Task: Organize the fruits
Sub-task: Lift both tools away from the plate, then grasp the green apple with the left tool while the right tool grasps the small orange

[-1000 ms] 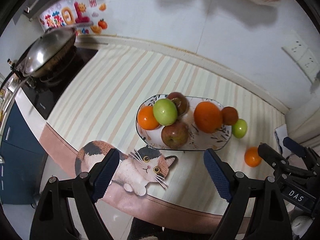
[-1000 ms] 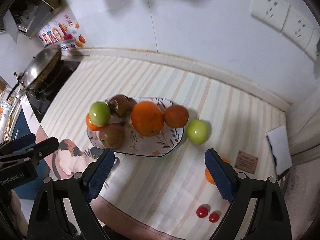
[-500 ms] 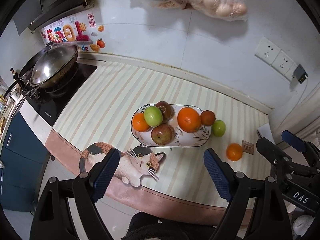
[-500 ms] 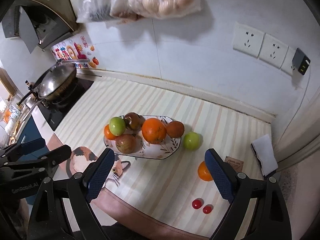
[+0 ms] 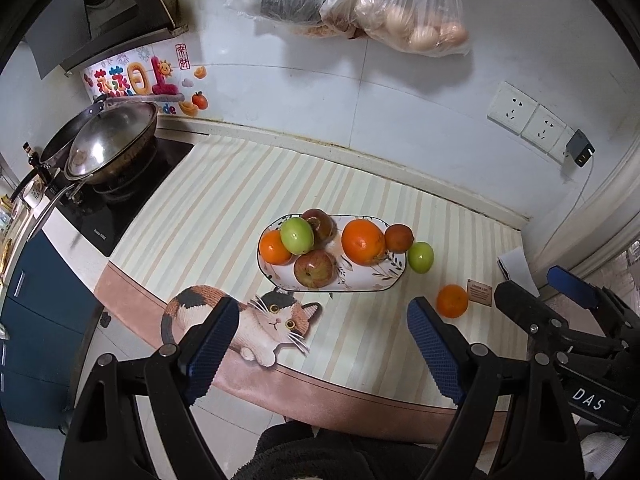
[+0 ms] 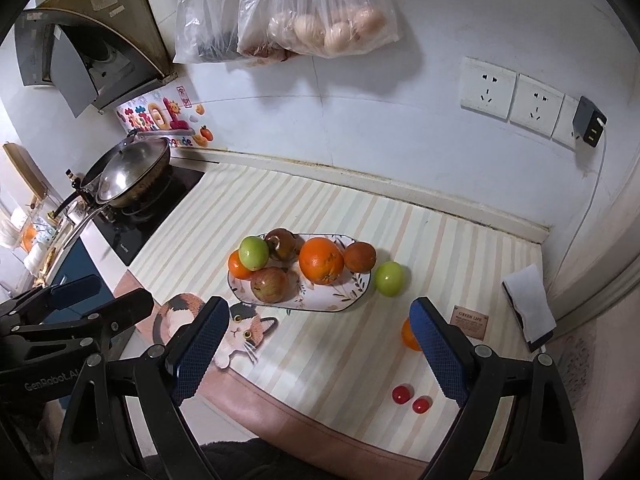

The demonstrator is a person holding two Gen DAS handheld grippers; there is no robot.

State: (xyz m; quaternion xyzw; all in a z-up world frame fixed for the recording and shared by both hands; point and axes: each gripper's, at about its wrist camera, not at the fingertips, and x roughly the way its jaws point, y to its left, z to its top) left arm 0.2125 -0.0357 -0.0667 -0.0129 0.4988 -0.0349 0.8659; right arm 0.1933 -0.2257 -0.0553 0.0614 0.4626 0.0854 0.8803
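A patterned oval plate (image 5: 362, 282) (image 6: 316, 302) on the striped mat holds several fruits: a big orange (image 5: 363, 241) (image 6: 321, 260), a green apple (image 5: 297, 235) (image 6: 254, 253), red apples and a small orange. Off the plate lie a green apple (image 5: 421, 256) (image 6: 388, 277), a small orange (image 5: 452, 300) (image 6: 409, 334) and two small red fruits (image 6: 410, 399). My left gripper (image 5: 322, 344) hangs open above the mat's front edge, nothing between its fingers. My right gripper (image 6: 320, 342) is open too, empty, its right finger partly covering the small orange.
A lidded wok (image 5: 108, 144) sits on the black cooktop at the left. Plastic bags (image 5: 360, 4) hang on the wall above. Wall sockets (image 6: 516, 94) with a charger, a white cloth (image 6: 528, 306) and a small brown card (image 6: 470, 320) are at the right.
Both grippers have risen and drawn back from the plate, so the fruits look smaller and the wall with its bags and sockets has come into view. Jaws unchanged.
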